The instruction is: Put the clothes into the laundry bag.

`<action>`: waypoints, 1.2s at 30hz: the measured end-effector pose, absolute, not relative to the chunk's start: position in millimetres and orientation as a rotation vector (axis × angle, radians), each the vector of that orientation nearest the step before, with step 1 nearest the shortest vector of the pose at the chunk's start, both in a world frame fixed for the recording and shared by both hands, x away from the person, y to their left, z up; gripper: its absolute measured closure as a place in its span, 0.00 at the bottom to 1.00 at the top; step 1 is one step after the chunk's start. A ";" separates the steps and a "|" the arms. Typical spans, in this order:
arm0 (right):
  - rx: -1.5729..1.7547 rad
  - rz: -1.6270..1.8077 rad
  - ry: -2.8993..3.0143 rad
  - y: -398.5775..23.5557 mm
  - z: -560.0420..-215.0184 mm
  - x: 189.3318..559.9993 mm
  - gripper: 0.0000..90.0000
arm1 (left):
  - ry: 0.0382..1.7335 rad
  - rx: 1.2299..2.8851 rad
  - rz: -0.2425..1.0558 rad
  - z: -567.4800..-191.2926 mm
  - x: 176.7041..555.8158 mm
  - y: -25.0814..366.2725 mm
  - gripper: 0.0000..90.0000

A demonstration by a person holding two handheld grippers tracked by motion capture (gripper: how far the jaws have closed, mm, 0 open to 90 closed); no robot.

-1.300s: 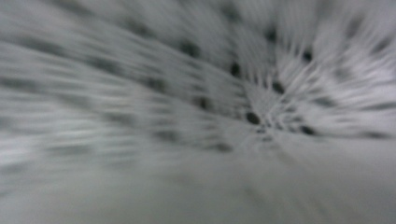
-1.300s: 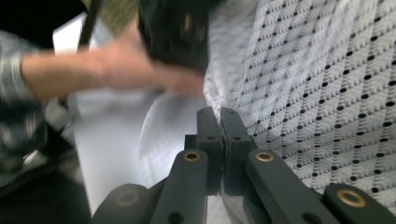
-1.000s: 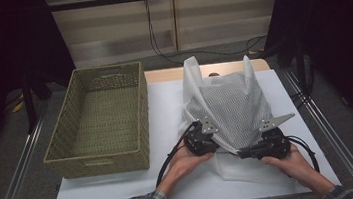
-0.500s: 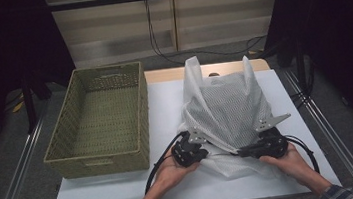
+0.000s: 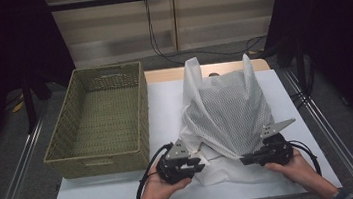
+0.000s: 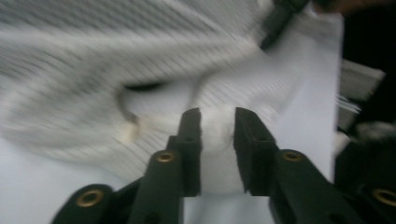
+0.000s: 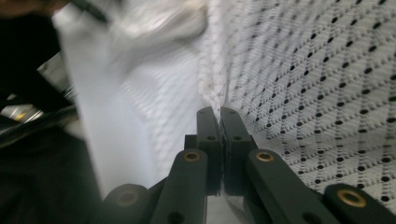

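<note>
White table (image 5: 165, 106): wicker basket (image 5: 101, 120) left, white mesh garment (image 5: 227, 119) right, apparently partly lifted.

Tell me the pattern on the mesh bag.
White mesh bag with small dark holes, clearest in the right gripper view.

Dim room, white table (image 5: 165, 106), grey floor (image 5: 11, 168)

Mesh garment (image 5: 229, 113): white perforated cloth, thin and matt, its fine holes dark in the right gripper view; basket (image 5: 101, 119): woven wicker, rough, dull olive-tan; table (image 5: 165, 106): smooth matt white top, with a strip of pale wood at the far edge; left gripper (image 6: 217, 126) and right gripper (image 7: 219, 122): matt black plastic jaws with brass-coloured rivets; grey metal plate (image 5: 277, 128), flat, slight sheen.
</note>
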State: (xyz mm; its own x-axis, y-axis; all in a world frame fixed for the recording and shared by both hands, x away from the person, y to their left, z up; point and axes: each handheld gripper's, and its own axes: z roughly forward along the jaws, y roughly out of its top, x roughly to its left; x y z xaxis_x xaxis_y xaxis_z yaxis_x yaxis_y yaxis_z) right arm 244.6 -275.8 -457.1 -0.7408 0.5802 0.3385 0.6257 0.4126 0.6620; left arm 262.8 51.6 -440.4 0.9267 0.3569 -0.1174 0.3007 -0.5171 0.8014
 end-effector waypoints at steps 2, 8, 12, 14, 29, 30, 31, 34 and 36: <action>-1.062 -1.228 -2.592 -271.9 -458.2 237.6 0.99 | 0.494 2.126 0.111 -439.5 273.3 48.0 0.71; -1.015 -1.269 -2.571 -270.5 -453.5 223.8 0.99 | 0.540 2.227 0.164 -463.7 302.6 27.2 0.59; -1.102 -1.325 -2.556 -282.1 -450.7 229.8 0.99 | 0.495 2.304 0.171 -470.6 300.0 24.2 0.48; -1.121 -1.333 -2.551 -285.8 -451.4 232.9 0.99 | 0.507 2.337 0.195 -476.6 296.8 24.0 0.49; -1.161 -1.349 -2.583 -290.1 -454.6 243.3 0.92 | 0.499 2.318 0.117 -453.5 269.6 72.2 0.95; -1.164 -1.346 -2.587 -290.1 -454.6 242.6 0.91 | 0.519 2.310 0.116 -456.0 266.9 77.1 0.95; -1.168 -1.336 -2.592 -289.9 -454.7 241.3 0.91 | 0.528 2.313 0.119 -457.2 265.9 80.0 0.95; -1.150 -1.321 -2.610 -290.2 -454.4 238.0 0.91 | 0.560 2.327 0.141 -459.6 265.1 90.9 0.95; -1.124 -1.304 -2.615 -289.1 -454.8 235.3 0.94 | 0.564 2.336 0.129 -461.7 265.5 94.9 0.95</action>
State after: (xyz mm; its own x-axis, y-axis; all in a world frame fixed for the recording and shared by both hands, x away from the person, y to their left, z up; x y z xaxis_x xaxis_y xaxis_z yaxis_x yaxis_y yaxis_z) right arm 235.3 -289.1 -454.8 -0.7423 0.5948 0.3085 0.6043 0.3953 0.6917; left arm 265.5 94.9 -461.7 0.8993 0.4322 -0.0669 0.3605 -0.6458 0.6730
